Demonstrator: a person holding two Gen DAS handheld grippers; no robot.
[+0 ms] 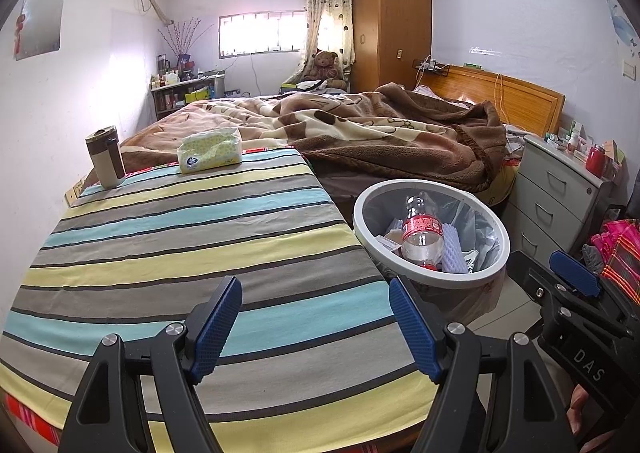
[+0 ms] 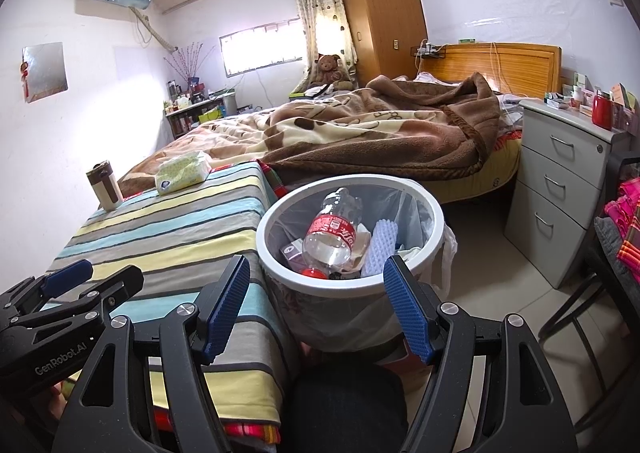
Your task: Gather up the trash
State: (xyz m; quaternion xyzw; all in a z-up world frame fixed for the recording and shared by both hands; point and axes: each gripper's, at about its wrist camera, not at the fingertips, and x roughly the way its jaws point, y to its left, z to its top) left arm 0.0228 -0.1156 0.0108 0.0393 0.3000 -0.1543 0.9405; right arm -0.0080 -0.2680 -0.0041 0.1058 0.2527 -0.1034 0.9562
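the trash bin (image 2: pixel 352 285), a round white-rimmed basket lined with a clear bag, stands on the floor at the centre of the right wrist view, just beside the corner of the striped table (image 2: pixel 168 221). inside it a clear plastic bottle (image 2: pixel 332 233) with a red label lies tilted, its red cap toward the near rim, with a white foam net sleeve (image 2: pixel 380 249) to its right and paper scraps and a small carton underneath. in the left wrist view the same bin sits at centre right, off the table's right edge.

the right gripper (image 2: pixel 316 305) fills the bottom of its view, blue pads spread apart and nothing between them, the bin's near wall just beyond. the left gripper (image 1: pixel 316 325) is likewise spread wide and empty, over the striped cloth at the bottom of its own view.

at the table's far edge, in the left middle of the frame, a tissue pack (image 1: pixel 210 151) lies near a brown-and-cream tumbler (image 1: pixel 105 157) standing upright. behind is a bed with a brown blanket (image 1: pixel 360 133), and a grey drawer unit (image 2: pixel 560 181) at right.
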